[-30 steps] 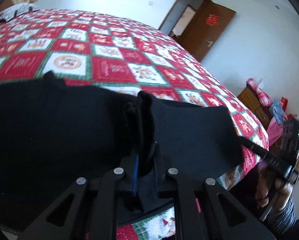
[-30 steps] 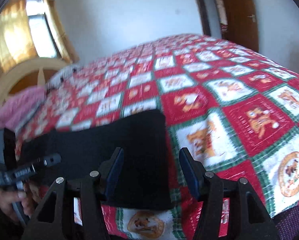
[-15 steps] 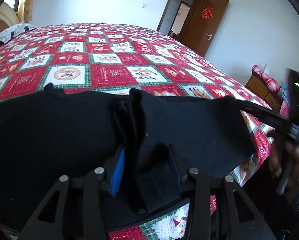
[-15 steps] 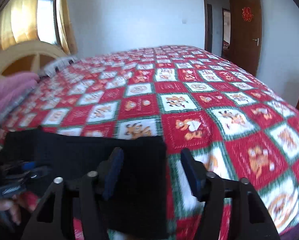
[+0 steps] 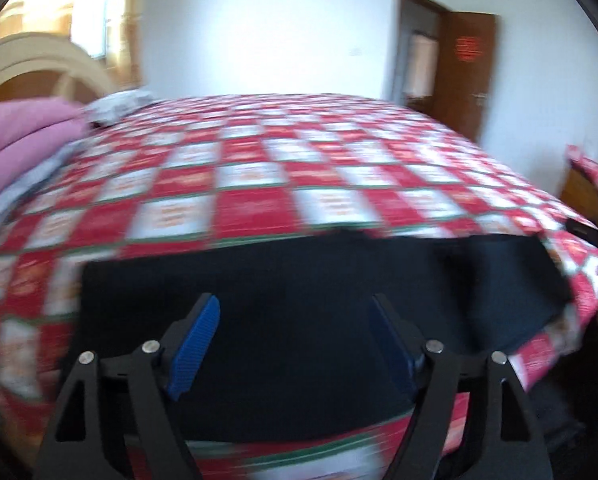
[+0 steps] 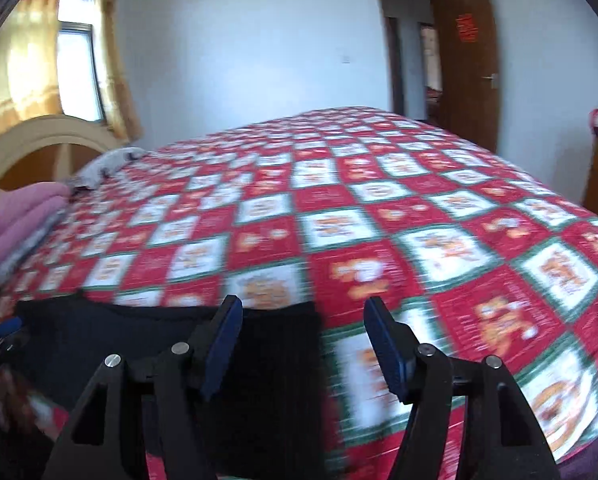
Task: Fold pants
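Black pants [image 5: 319,320] lie flat as a folded rectangle along the near edge of a bed covered by a red, white and green checked quilt [image 5: 259,184]. In the left wrist view the left gripper [image 5: 295,340] hangs above the middle of the garment, its jaws opening, the blue pads [image 5: 195,344] apart with nothing pinched between them; the cloth shows only beneath the gap. This view alone takes in both side edges of the pants, the right one near the bed's corner. In the right wrist view the right gripper [image 6: 303,344] stands released, its pads spread over the garment's right edge [image 6: 317,380], so that black cloth lies under the left finger and bare quilt under the right; no fabric is gripped. Only this view shows the window [image 6: 79,68] with its yellow curtain [image 6: 27,64] clearly. Both views show the cream headboard [image 6: 47,144], folded pink bedding [image 5: 23,136] at the left, and an open brown door [image 6: 467,60] bearing a red decoration. Both pictures are motion-blurred.
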Motion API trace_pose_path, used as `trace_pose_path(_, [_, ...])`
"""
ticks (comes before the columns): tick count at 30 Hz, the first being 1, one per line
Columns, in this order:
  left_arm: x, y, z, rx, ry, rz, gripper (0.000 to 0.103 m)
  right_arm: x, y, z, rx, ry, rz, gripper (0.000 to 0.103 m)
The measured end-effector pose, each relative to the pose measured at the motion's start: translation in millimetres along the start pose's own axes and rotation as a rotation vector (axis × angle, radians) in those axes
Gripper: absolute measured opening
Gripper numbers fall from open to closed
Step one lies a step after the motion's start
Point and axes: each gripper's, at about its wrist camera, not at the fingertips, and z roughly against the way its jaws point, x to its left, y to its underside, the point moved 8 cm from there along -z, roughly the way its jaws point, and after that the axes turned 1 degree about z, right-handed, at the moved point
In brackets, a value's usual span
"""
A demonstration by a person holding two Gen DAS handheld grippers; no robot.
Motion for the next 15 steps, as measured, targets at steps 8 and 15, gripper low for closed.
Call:
trace_pose_path(8, [131,32,-20,0.068,-0.065,0.277,0.08,128,56,2,0.079,-0.213,0.346,0.065])
trace_pose_path(15, [124,44,-30,0.053,-0.004,0.334,0.079,133,82,-5,0.108,-0.171,0.43,0.065])
